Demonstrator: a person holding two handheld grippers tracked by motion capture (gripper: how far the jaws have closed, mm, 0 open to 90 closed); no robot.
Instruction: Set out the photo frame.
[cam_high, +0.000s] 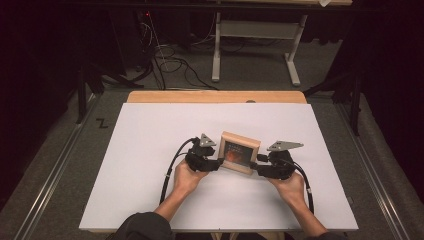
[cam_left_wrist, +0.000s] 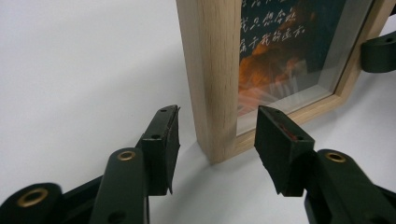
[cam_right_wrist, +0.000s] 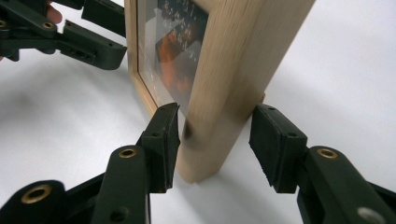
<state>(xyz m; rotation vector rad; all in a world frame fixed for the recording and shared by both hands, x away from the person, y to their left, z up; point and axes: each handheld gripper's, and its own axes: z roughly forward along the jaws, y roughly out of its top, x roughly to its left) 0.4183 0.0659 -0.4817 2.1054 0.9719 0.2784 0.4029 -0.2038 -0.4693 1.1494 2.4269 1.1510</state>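
Note:
A light wooden picture frame (cam_high: 240, 152) stands upright on the white tabletop (cam_high: 150, 130), its glass showing a dark picture with orange and white writing. My left gripper (cam_high: 218, 162) is at its left edge. In the left gripper view the jaws (cam_left_wrist: 217, 135) straddle the frame's side (cam_left_wrist: 210, 70) with gaps on both sides, so the gripper is open. My right gripper (cam_high: 255, 166) is at the right edge. In the right gripper view its jaws (cam_right_wrist: 215, 135) bracket the frame's side (cam_right_wrist: 233, 70) with a clear gap at the right pad, so it is open.
The white top lies on a wooden table whose far edge (cam_high: 215, 96) shows beyond it. Behind it on the floor are cables (cam_high: 170, 60) and a white stand's legs (cam_high: 216, 50). A metal rail (cam_high: 60, 160) runs along the left.

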